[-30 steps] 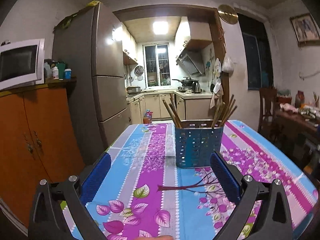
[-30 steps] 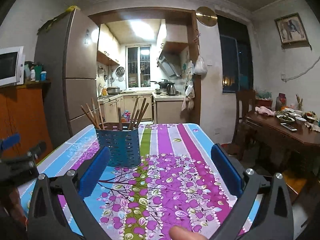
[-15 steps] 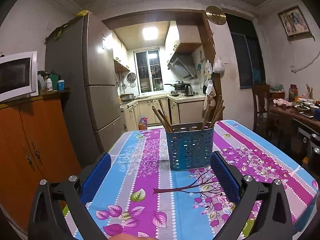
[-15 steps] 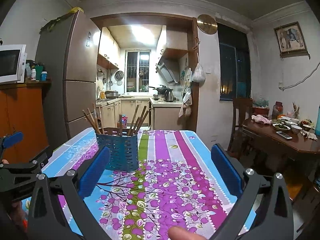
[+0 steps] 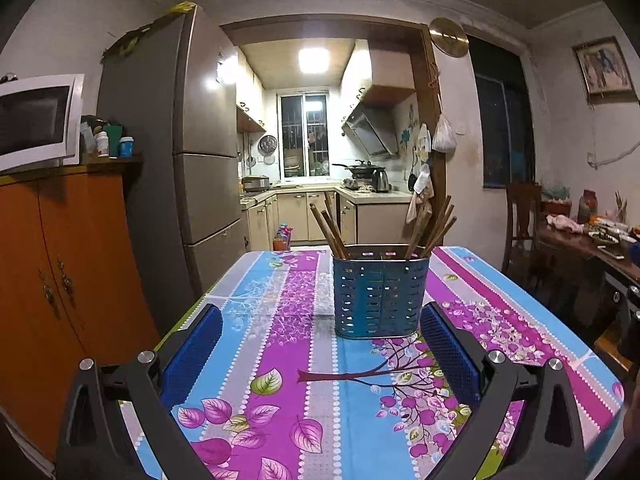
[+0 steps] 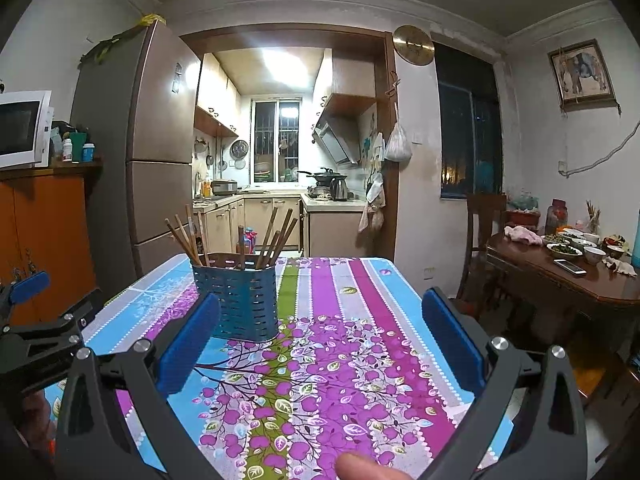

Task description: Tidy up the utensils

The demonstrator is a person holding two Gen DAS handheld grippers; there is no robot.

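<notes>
A blue perforated utensil holder (image 5: 379, 292) stands upright on the flowered tablecloth (image 5: 280, 360), with several brown chopsticks (image 5: 330, 226) leaning out of it. My left gripper (image 5: 320, 354) is open, low over the near part of the table, the holder just beyond its right finger. In the right wrist view the holder (image 6: 240, 300) stands left of centre behind the left finger, chopsticks (image 6: 276, 236) fanning up. My right gripper (image 6: 320, 344) is open and holds nothing. The left gripper (image 6: 36, 320) shows at that view's left edge.
An orange cabinet (image 5: 52, 280) with a microwave (image 5: 36, 120) and a tall fridge (image 5: 180, 152) stand left of the table. A dark wooden table (image 6: 572, 276) with bowls and a chair (image 6: 484, 236) stand to the right. A fingertip (image 6: 360, 466) shows at the bottom edge.
Both grippers have pulled back slightly from the holder and risen, so the view tilts higher. The holder and chopsticks have stayed in place. Both grippers remain open.
</notes>
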